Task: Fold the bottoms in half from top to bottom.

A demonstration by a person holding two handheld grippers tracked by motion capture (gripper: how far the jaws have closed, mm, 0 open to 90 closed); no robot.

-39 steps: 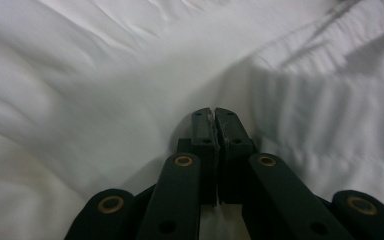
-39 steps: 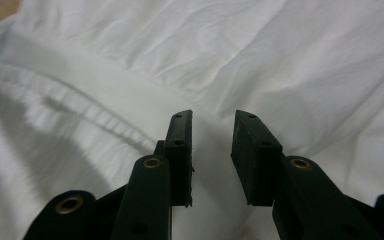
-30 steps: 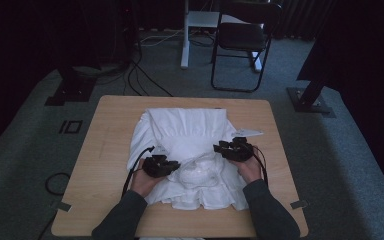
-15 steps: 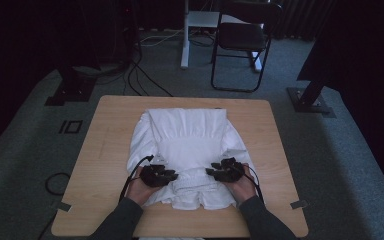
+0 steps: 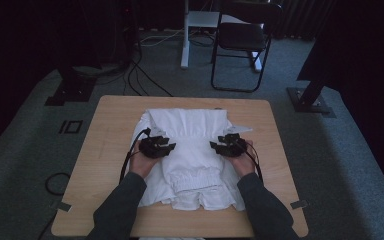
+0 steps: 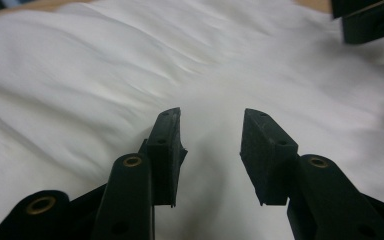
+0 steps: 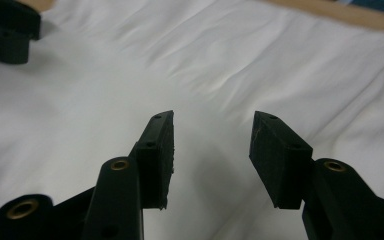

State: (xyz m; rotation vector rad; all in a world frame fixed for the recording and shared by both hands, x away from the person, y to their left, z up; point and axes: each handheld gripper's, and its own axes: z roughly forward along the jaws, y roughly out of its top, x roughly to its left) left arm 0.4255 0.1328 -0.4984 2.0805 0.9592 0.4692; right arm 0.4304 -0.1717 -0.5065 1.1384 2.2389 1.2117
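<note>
A white garment (image 5: 190, 150) lies folded on the wooden table (image 5: 110, 135), with a gathered band (image 5: 196, 176) across its near part. My left gripper (image 5: 168, 146) rests over the cloth's left side and my right gripper (image 5: 216, 145) over its right side, tips pointing inward at each other. In the left gripper view the left gripper (image 6: 210, 120) is open with only bare cloth between its pads, its jaws having just been opening. In the right gripper view the right gripper (image 7: 212, 120) is likewise open over cloth and has just been opening.
A black folding chair (image 5: 242, 45) and a white table leg (image 5: 184, 37) stand beyond the table. Cables (image 5: 140, 75) run over the grey carpet, and black stand bases sit at the left (image 5: 70, 90) and the right (image 5: 310, 100). Bare wood borders the garment.
Both hands dropped to the garment's near edge, then moved back up to its middle. The raised bunch of cloth between them now lies flat, and both jaws stand wider.
</note>
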